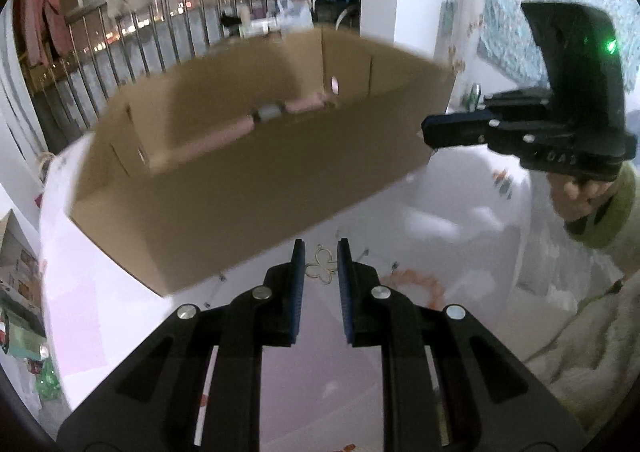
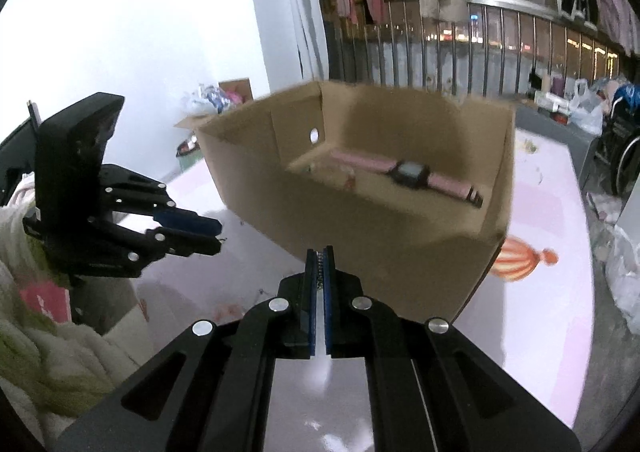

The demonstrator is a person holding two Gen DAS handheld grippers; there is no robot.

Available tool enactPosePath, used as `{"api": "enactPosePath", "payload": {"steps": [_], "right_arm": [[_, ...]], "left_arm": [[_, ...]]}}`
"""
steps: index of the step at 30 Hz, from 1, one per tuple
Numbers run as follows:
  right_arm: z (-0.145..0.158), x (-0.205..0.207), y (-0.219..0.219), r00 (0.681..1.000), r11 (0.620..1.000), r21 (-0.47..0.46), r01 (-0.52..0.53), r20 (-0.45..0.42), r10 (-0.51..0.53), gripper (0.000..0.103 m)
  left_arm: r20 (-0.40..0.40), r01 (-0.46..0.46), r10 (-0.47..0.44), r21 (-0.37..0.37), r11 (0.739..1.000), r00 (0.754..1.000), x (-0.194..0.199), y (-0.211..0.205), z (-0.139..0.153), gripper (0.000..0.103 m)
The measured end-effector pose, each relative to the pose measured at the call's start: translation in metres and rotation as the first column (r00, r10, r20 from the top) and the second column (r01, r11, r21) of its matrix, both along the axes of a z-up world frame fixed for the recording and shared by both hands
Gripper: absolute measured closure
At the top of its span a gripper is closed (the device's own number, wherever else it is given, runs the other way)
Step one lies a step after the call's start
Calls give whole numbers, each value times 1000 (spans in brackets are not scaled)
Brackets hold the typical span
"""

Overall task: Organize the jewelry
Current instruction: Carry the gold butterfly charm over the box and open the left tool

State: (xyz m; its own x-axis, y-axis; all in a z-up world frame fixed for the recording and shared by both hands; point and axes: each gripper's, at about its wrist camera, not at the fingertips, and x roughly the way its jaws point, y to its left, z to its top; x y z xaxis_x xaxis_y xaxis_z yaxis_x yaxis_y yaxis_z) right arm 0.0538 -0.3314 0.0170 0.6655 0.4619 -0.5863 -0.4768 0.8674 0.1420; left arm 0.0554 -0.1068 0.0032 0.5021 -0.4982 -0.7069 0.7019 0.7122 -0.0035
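Observation:
An open cardboard box [image 1: 240,188] [image 2: 360,236] stands on the pale pink table [image 2: 552,220]. A pink-strapped watch [image 2: 412,172] [image 1: 272,116] lies inside it. My left gripper [image 1: 321,252] [image 2: 218,232] hangs in front of the box's near wall, its pads narrowly apart and shut on a gold butterfly-shaped ornament [image 1: 322,268]. My right gripper [image 2: 320,252] [image 1: 426,132] is off to the right of the box, shut on a fine silver chain [image 2: 320,272] that shows between the pads. An orange bead bracelet [image 1: 420,286] lies on the table below the left gripper.
Thin pins or earrings [image 1: 216,286] are scattered on the table near the box. A hand in a green sleeve [image 1: 588,204] holds the right gripper. A metal railing [image 2: 460,52] with hanging clothes runs behind the table. A wheelchair [image 2: 620,148] and bags stand at the right.

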Motion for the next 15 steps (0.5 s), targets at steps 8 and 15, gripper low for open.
{"api": "enactPosePath", "payload": {"steps": [8,15], "right_arm": [[62,7,-1,990,995,87,-42,140,29,100],[69,54,-5,994,993,114,-30,111,18,100]], "left_arm": [[132,-35,50,-120,992,990,9,16,72,88],[61,-115,124,-133,984,990,68,5,73,88]]}}
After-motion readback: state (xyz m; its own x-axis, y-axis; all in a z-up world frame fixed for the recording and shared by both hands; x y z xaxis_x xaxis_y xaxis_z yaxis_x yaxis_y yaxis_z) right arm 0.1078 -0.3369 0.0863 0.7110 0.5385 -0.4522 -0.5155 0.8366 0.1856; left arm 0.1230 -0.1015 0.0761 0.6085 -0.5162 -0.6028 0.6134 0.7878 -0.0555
